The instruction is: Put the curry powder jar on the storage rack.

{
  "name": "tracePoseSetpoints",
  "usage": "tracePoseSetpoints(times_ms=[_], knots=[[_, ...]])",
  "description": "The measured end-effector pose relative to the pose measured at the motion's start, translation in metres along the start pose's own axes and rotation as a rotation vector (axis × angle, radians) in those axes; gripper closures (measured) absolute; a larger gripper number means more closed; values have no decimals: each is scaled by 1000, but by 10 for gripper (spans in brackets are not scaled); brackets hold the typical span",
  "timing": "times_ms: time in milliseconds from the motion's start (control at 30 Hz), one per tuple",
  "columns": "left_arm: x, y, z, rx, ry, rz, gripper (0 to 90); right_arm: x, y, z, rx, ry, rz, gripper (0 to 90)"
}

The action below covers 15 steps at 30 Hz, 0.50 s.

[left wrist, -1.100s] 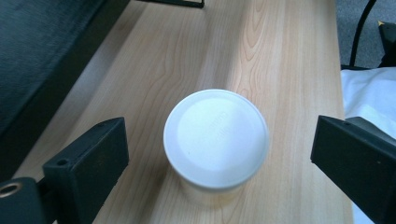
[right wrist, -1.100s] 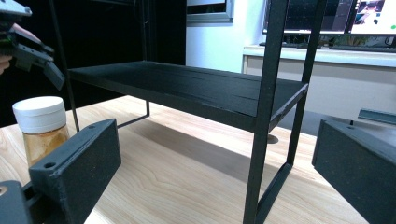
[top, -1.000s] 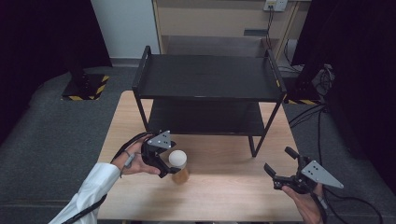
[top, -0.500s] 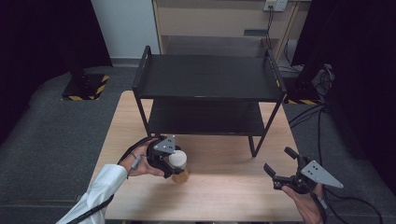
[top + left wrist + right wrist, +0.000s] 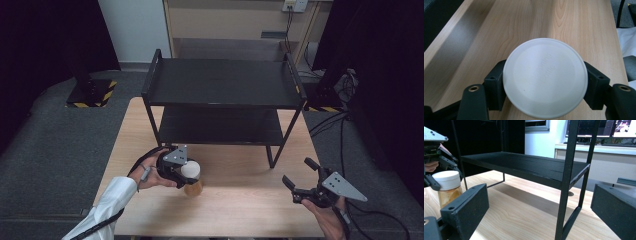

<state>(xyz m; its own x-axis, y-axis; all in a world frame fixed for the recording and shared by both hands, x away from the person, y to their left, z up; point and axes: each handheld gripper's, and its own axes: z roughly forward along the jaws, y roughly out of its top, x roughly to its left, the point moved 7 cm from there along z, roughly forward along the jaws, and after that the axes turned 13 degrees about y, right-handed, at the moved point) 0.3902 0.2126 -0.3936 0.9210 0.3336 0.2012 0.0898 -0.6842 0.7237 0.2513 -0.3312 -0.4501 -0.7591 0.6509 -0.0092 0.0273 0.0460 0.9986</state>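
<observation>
A light wooden desk [image 5: 240, 220] holds a black metal rack with two flat shelves [image 5: 222, 82]. The rack stands at the far half of the desk.

A small clear jar with a round white lid and something golden-brown inside [image 5: 191, 178] stands upright on the desk, in front of the rack's left front leg and a little apart from it. In the right gripper view the jar [image 5: 447, 186] is off to the left of the rack, and its brown filling shows under the white lid.

The left gripper [image 5: 175, 167] is at the jar, held by a hand in a white sleeve [image 5: 107, 197]. Its jaws are clamped on the lid, one on each side. In the left gripper view the white lid [image 5: 545, 77] sits between the two black jaws, and both touch its rim. There are faint raised letters on the lid, too dim to read.

The right gripper [image 5: 302, 180] is in front of the rack's right front leg, well apart from the jar. Its jaws are spread wide, with nothing between them. They point toward the rack.
</observation>
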Motion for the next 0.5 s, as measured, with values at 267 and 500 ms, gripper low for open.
tracePoseSetpoints(times_ms=[267,500], knots=[[1,22,-19,-40,-18,13,320,0,0,0,-1,-4,-3,15],[4,75,-66,-89,-12,38,319,0,0,0,-2,4,-3,17]])
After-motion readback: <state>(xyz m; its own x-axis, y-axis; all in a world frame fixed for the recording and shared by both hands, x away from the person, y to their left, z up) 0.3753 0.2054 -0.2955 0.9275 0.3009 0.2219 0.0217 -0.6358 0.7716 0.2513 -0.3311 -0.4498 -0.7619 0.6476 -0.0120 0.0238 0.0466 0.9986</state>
